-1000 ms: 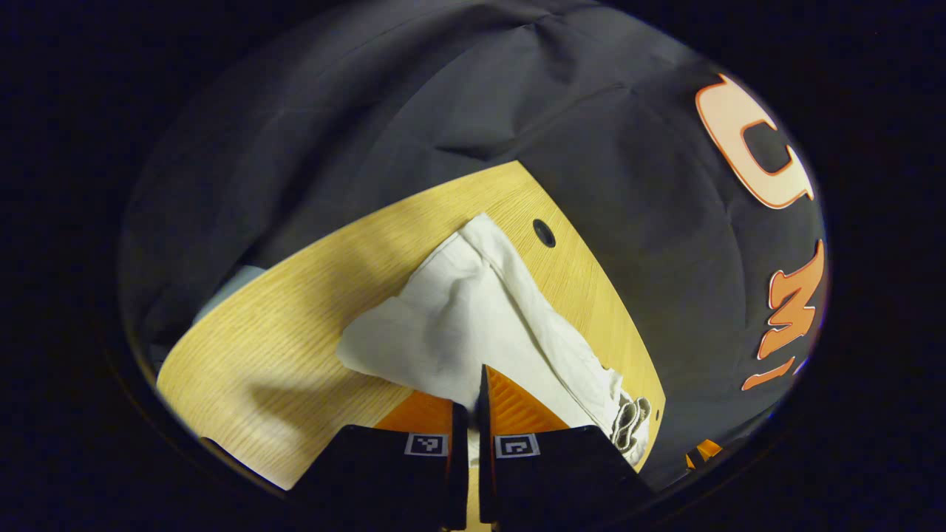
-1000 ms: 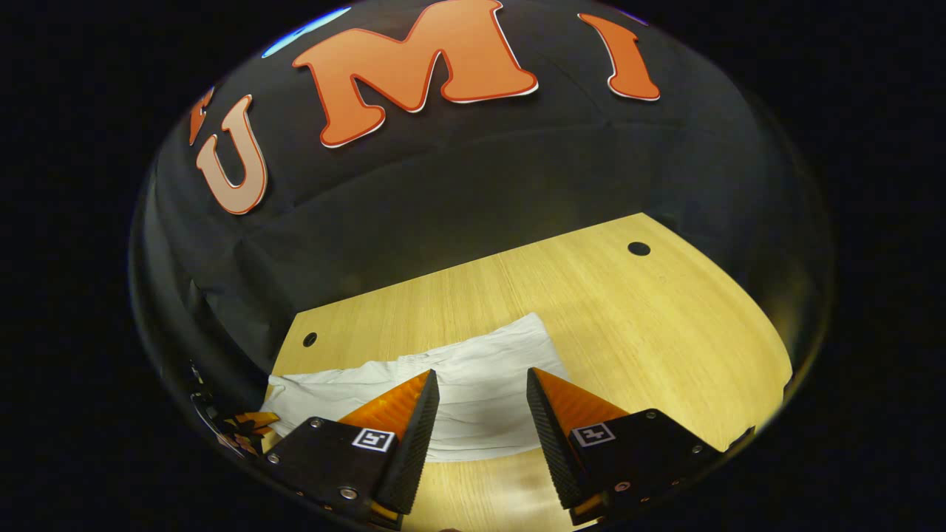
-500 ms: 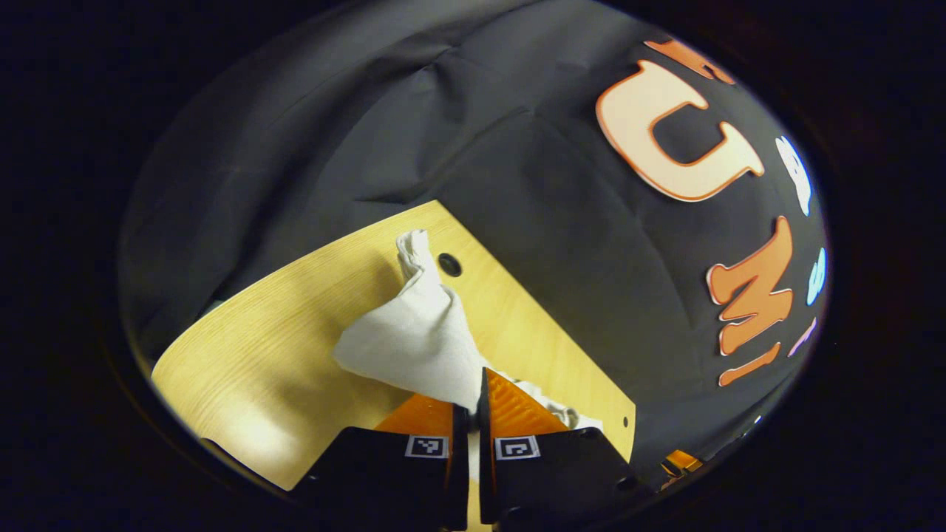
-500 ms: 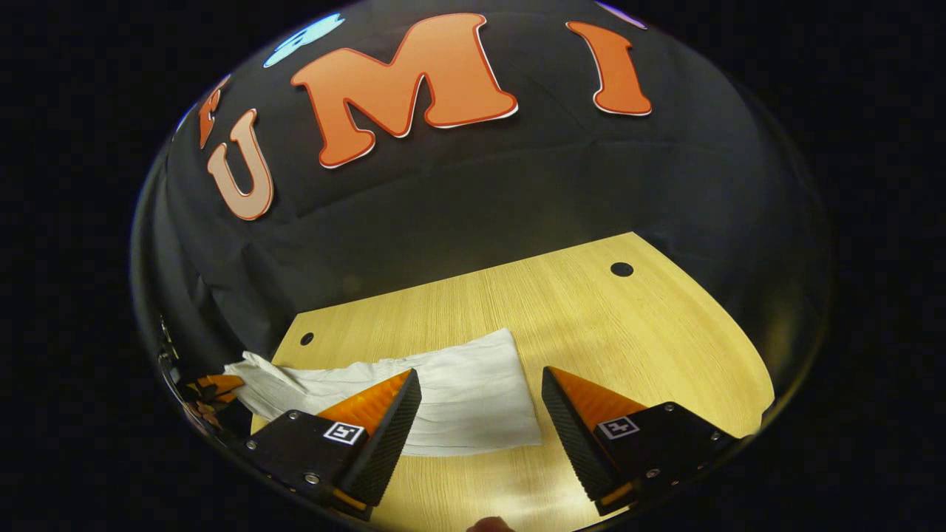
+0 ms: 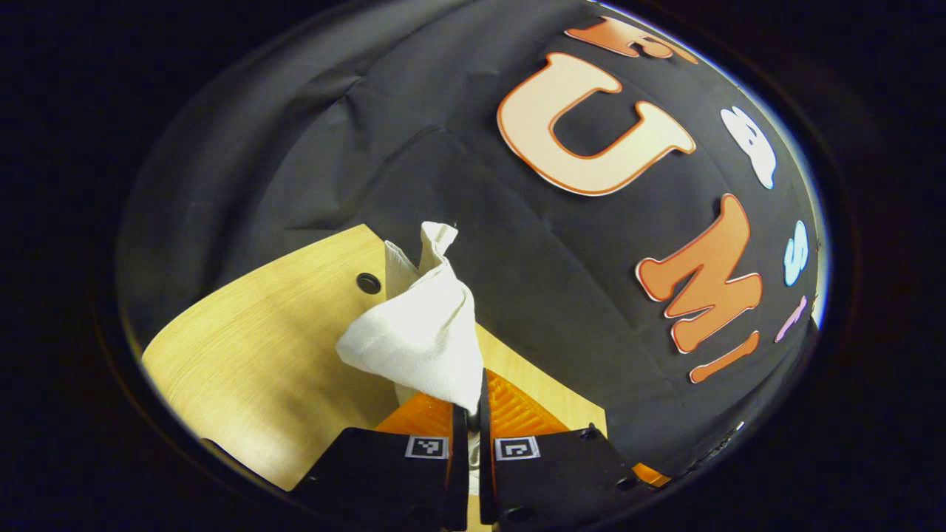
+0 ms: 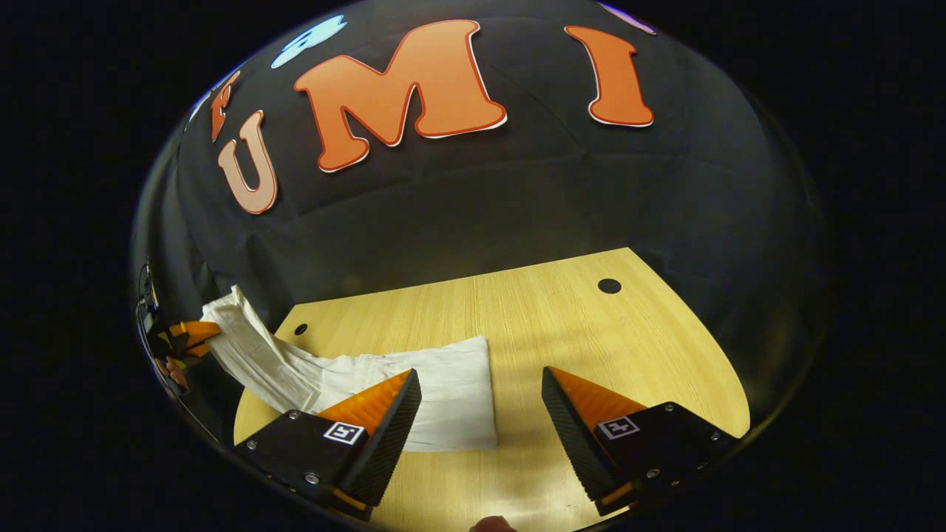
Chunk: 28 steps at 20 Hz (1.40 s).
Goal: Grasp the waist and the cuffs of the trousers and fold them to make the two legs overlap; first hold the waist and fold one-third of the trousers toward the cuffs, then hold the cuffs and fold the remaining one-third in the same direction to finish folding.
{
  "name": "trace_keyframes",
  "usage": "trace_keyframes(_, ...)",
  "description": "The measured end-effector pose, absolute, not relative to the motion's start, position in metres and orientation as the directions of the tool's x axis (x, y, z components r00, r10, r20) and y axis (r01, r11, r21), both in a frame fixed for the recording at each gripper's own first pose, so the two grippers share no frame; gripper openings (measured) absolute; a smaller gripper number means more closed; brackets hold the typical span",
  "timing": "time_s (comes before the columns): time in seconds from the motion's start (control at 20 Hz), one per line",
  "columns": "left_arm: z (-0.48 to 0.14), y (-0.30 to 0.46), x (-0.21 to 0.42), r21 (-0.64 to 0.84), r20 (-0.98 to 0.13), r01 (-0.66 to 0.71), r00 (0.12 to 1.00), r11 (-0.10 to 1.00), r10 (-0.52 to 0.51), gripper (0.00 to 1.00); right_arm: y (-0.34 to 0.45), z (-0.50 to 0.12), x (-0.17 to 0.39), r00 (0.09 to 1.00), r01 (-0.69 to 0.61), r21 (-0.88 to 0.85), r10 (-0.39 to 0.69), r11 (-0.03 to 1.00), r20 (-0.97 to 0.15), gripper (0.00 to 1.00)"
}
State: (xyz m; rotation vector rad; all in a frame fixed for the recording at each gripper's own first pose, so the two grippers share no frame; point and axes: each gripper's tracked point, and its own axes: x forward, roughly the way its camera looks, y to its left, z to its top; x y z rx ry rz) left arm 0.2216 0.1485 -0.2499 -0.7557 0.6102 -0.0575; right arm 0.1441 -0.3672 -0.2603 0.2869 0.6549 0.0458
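The white trousers point(image 6: 443, 380) lie across the wooden table point(image 6: 628, 347), and their left end rises off the table's left side. That raised end hangs as a bunched fold point(image 5: 425, 325) from my left gripper point(image 5: 473, 403), which is shut on the cloth. In the right gripper view the left gripper point(image 6: 188, 336) is far to the left, with the cloth stretched up to it. My right gripper point(image 6: 480, 375) is open, its fingers spread above the trousers' right end, with nothing between them. I cannot tell which end is the waist.
The table has small round holes near its far corners point(image 6: 609, 285) point(image 6: 300, 329) point(image 5: 367, 282). The black cloth wall stands close behind the table. A hand point(image 6: 174, 369) holds the left gripper. Bare wood point(image 5: 244, 347) lies left of the lifted cloth.
My left gripper has lifted its end of the trousers up and away from the table. The cloth on the table has slid left. The right gripper stayed open above it.
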Motion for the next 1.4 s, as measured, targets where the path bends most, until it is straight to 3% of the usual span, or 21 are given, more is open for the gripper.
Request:
trace_keyframes(0.45,-0.215,0.041,0.24,-0.654,-0.458,-0.054,0.821,0.754,-0.339,0.07,-0.398,-0.263,0.144,0.798,0.009,0.273,0.157,0.962,-0.582,0.98)
trace_keyframes(0.85,-0.22,-0.086,0.228,-0.632,-0.455,0.104,0.752,0.768,-0.476,0.09,-0.428,-0.266,0.143,0.803,0.008,0.28,0.161,0.96,-0.575,0.98)
trace_keyframes(1.0,-0.233,-0.145,0.211,-0.609,-0.464,0.19,0.701,0.77,-0.541,0.09,-0.443,-0.269,0.141,0.805,0.015,0.282,0.155,0.959,-0.573,0.98)
trace_keyframes(1.15,-0.258,-0.198,0.16,-0.536,-0.546,0.351,0.549,0.768,-0.633,0.11,-0.454,-0.271,0.137,0.807,0.016,0.284,0.156,0.959,-0.569,0.99)
trace_keyframes(1.2,-0.261,-0.207,0.148,-0.499,-0.557,0.405,0.527,0.766,-0.641,0.22,-0.456,-0.271,0.138,0.809,0.012,0.283,0.157,0.959,-0.566,0.99)
trace_keyframes(1.4,-0.244,-0.211,0.128,-0.388,-0.536,0.494,0.566,0.778,-0.627,0.87,-0.463,-0.263,0.135,0.822,-0.005,0.279,0.163,0.96,-0.545,0.98)
